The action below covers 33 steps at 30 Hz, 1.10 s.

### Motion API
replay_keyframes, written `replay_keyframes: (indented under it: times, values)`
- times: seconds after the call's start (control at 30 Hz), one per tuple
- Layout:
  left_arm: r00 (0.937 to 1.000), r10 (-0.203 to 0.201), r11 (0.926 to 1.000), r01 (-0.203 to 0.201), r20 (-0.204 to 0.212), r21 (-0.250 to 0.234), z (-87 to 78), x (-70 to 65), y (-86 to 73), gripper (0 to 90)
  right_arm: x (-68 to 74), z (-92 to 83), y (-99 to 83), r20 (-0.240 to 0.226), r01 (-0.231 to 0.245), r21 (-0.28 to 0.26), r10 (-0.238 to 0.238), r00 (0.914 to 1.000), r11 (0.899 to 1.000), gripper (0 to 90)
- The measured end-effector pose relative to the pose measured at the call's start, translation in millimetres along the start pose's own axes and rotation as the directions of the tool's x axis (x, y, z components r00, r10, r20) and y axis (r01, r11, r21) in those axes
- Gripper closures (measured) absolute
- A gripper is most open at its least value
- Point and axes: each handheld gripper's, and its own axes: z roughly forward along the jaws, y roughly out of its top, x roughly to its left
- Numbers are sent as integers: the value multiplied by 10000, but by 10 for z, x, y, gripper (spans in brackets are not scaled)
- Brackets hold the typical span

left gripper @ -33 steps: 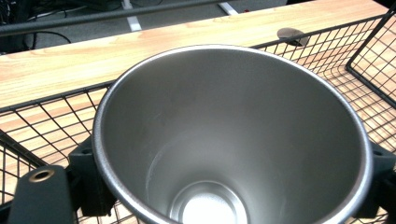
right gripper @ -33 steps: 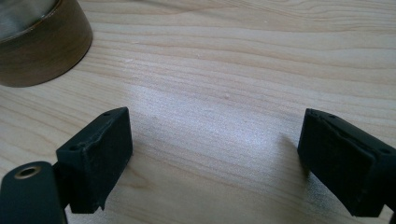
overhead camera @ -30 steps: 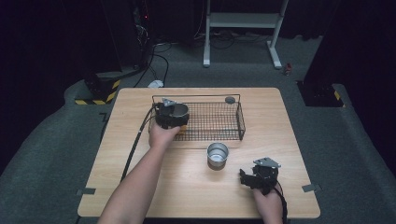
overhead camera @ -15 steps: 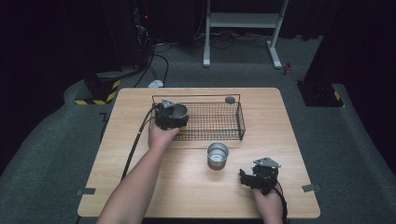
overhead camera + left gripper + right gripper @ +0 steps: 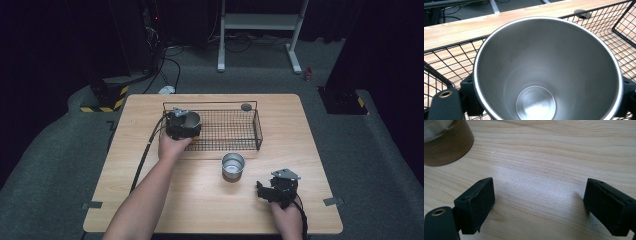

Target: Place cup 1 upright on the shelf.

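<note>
Left gripper was clamped on a steel cup, holding it inside the basket at its left end. Right gripper sat wide open on the surface, well apart from the basket, gripping nothing.

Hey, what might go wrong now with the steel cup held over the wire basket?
The left gripper clamps the steel cup over the wire basket's left end, close to its rim. Lowered off line, the cup might catch the wire and tip.

Only two small fingers press its smooth sides, so it may slip.

A second cup stands near the open right gripper; a careless sweep might knock it over.
</note>
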Motion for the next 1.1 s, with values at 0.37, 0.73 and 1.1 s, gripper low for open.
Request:
replay_keyframes:
  times: [0.37,0.73,1.1]
  values:
    - [9999,-66,10000,67,-140,58,-22,7,15,38,0,0,0,-1,0,0,0,10000,10000,101]
    - [9994,289,9996,-290,-190,-42,-118,-9,32,0,0,0,0,-1,-3,-1,3,10000,10000,101]
    - [9999,158,9996,-158,3,-228,-282,3,3,0,0,-2,0,-11,-1,15,1,10000,10000,101]
